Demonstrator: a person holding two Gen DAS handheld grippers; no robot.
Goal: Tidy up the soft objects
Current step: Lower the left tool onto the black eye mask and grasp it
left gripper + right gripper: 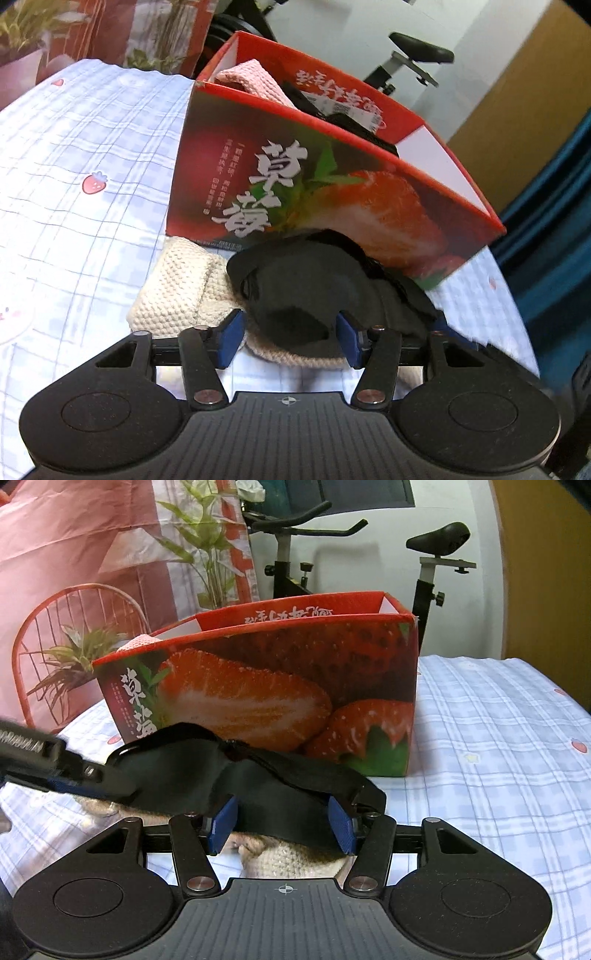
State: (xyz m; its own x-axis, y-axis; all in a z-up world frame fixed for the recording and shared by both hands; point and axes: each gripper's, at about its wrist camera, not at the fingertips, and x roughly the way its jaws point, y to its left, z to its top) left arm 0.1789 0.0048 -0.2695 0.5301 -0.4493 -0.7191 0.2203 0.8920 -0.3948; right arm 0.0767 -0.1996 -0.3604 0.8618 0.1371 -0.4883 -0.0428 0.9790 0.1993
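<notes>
The black padded fabric eye mask (306, 291) lies draped over a cream knitted cloth (177, 288) on the blue-and-white checked bed sheet with strawberry prints (74, 147), just in front of the red strawberry-printed cardboard box (306, 173), whose long side faces both cameras. The mask's long axis runs roughly parallel to that box wall, so in the right wrist view it stretches side to side across the right gripper (282, 825). That gripper's jaws stand apart, straddling the mask's middle band without pinching it, as far as can be seen. The left gripper (291, 341) also has its jaws spread, with the mask's rounded end sitting between the blue pads (231, 339); whether the pads touch the fabric cannot be told. Both grippers are at the mask, the left at one end. Inside the box, a pink waffle-textured cloth (255, 81) and dark items already sit.
</notes>
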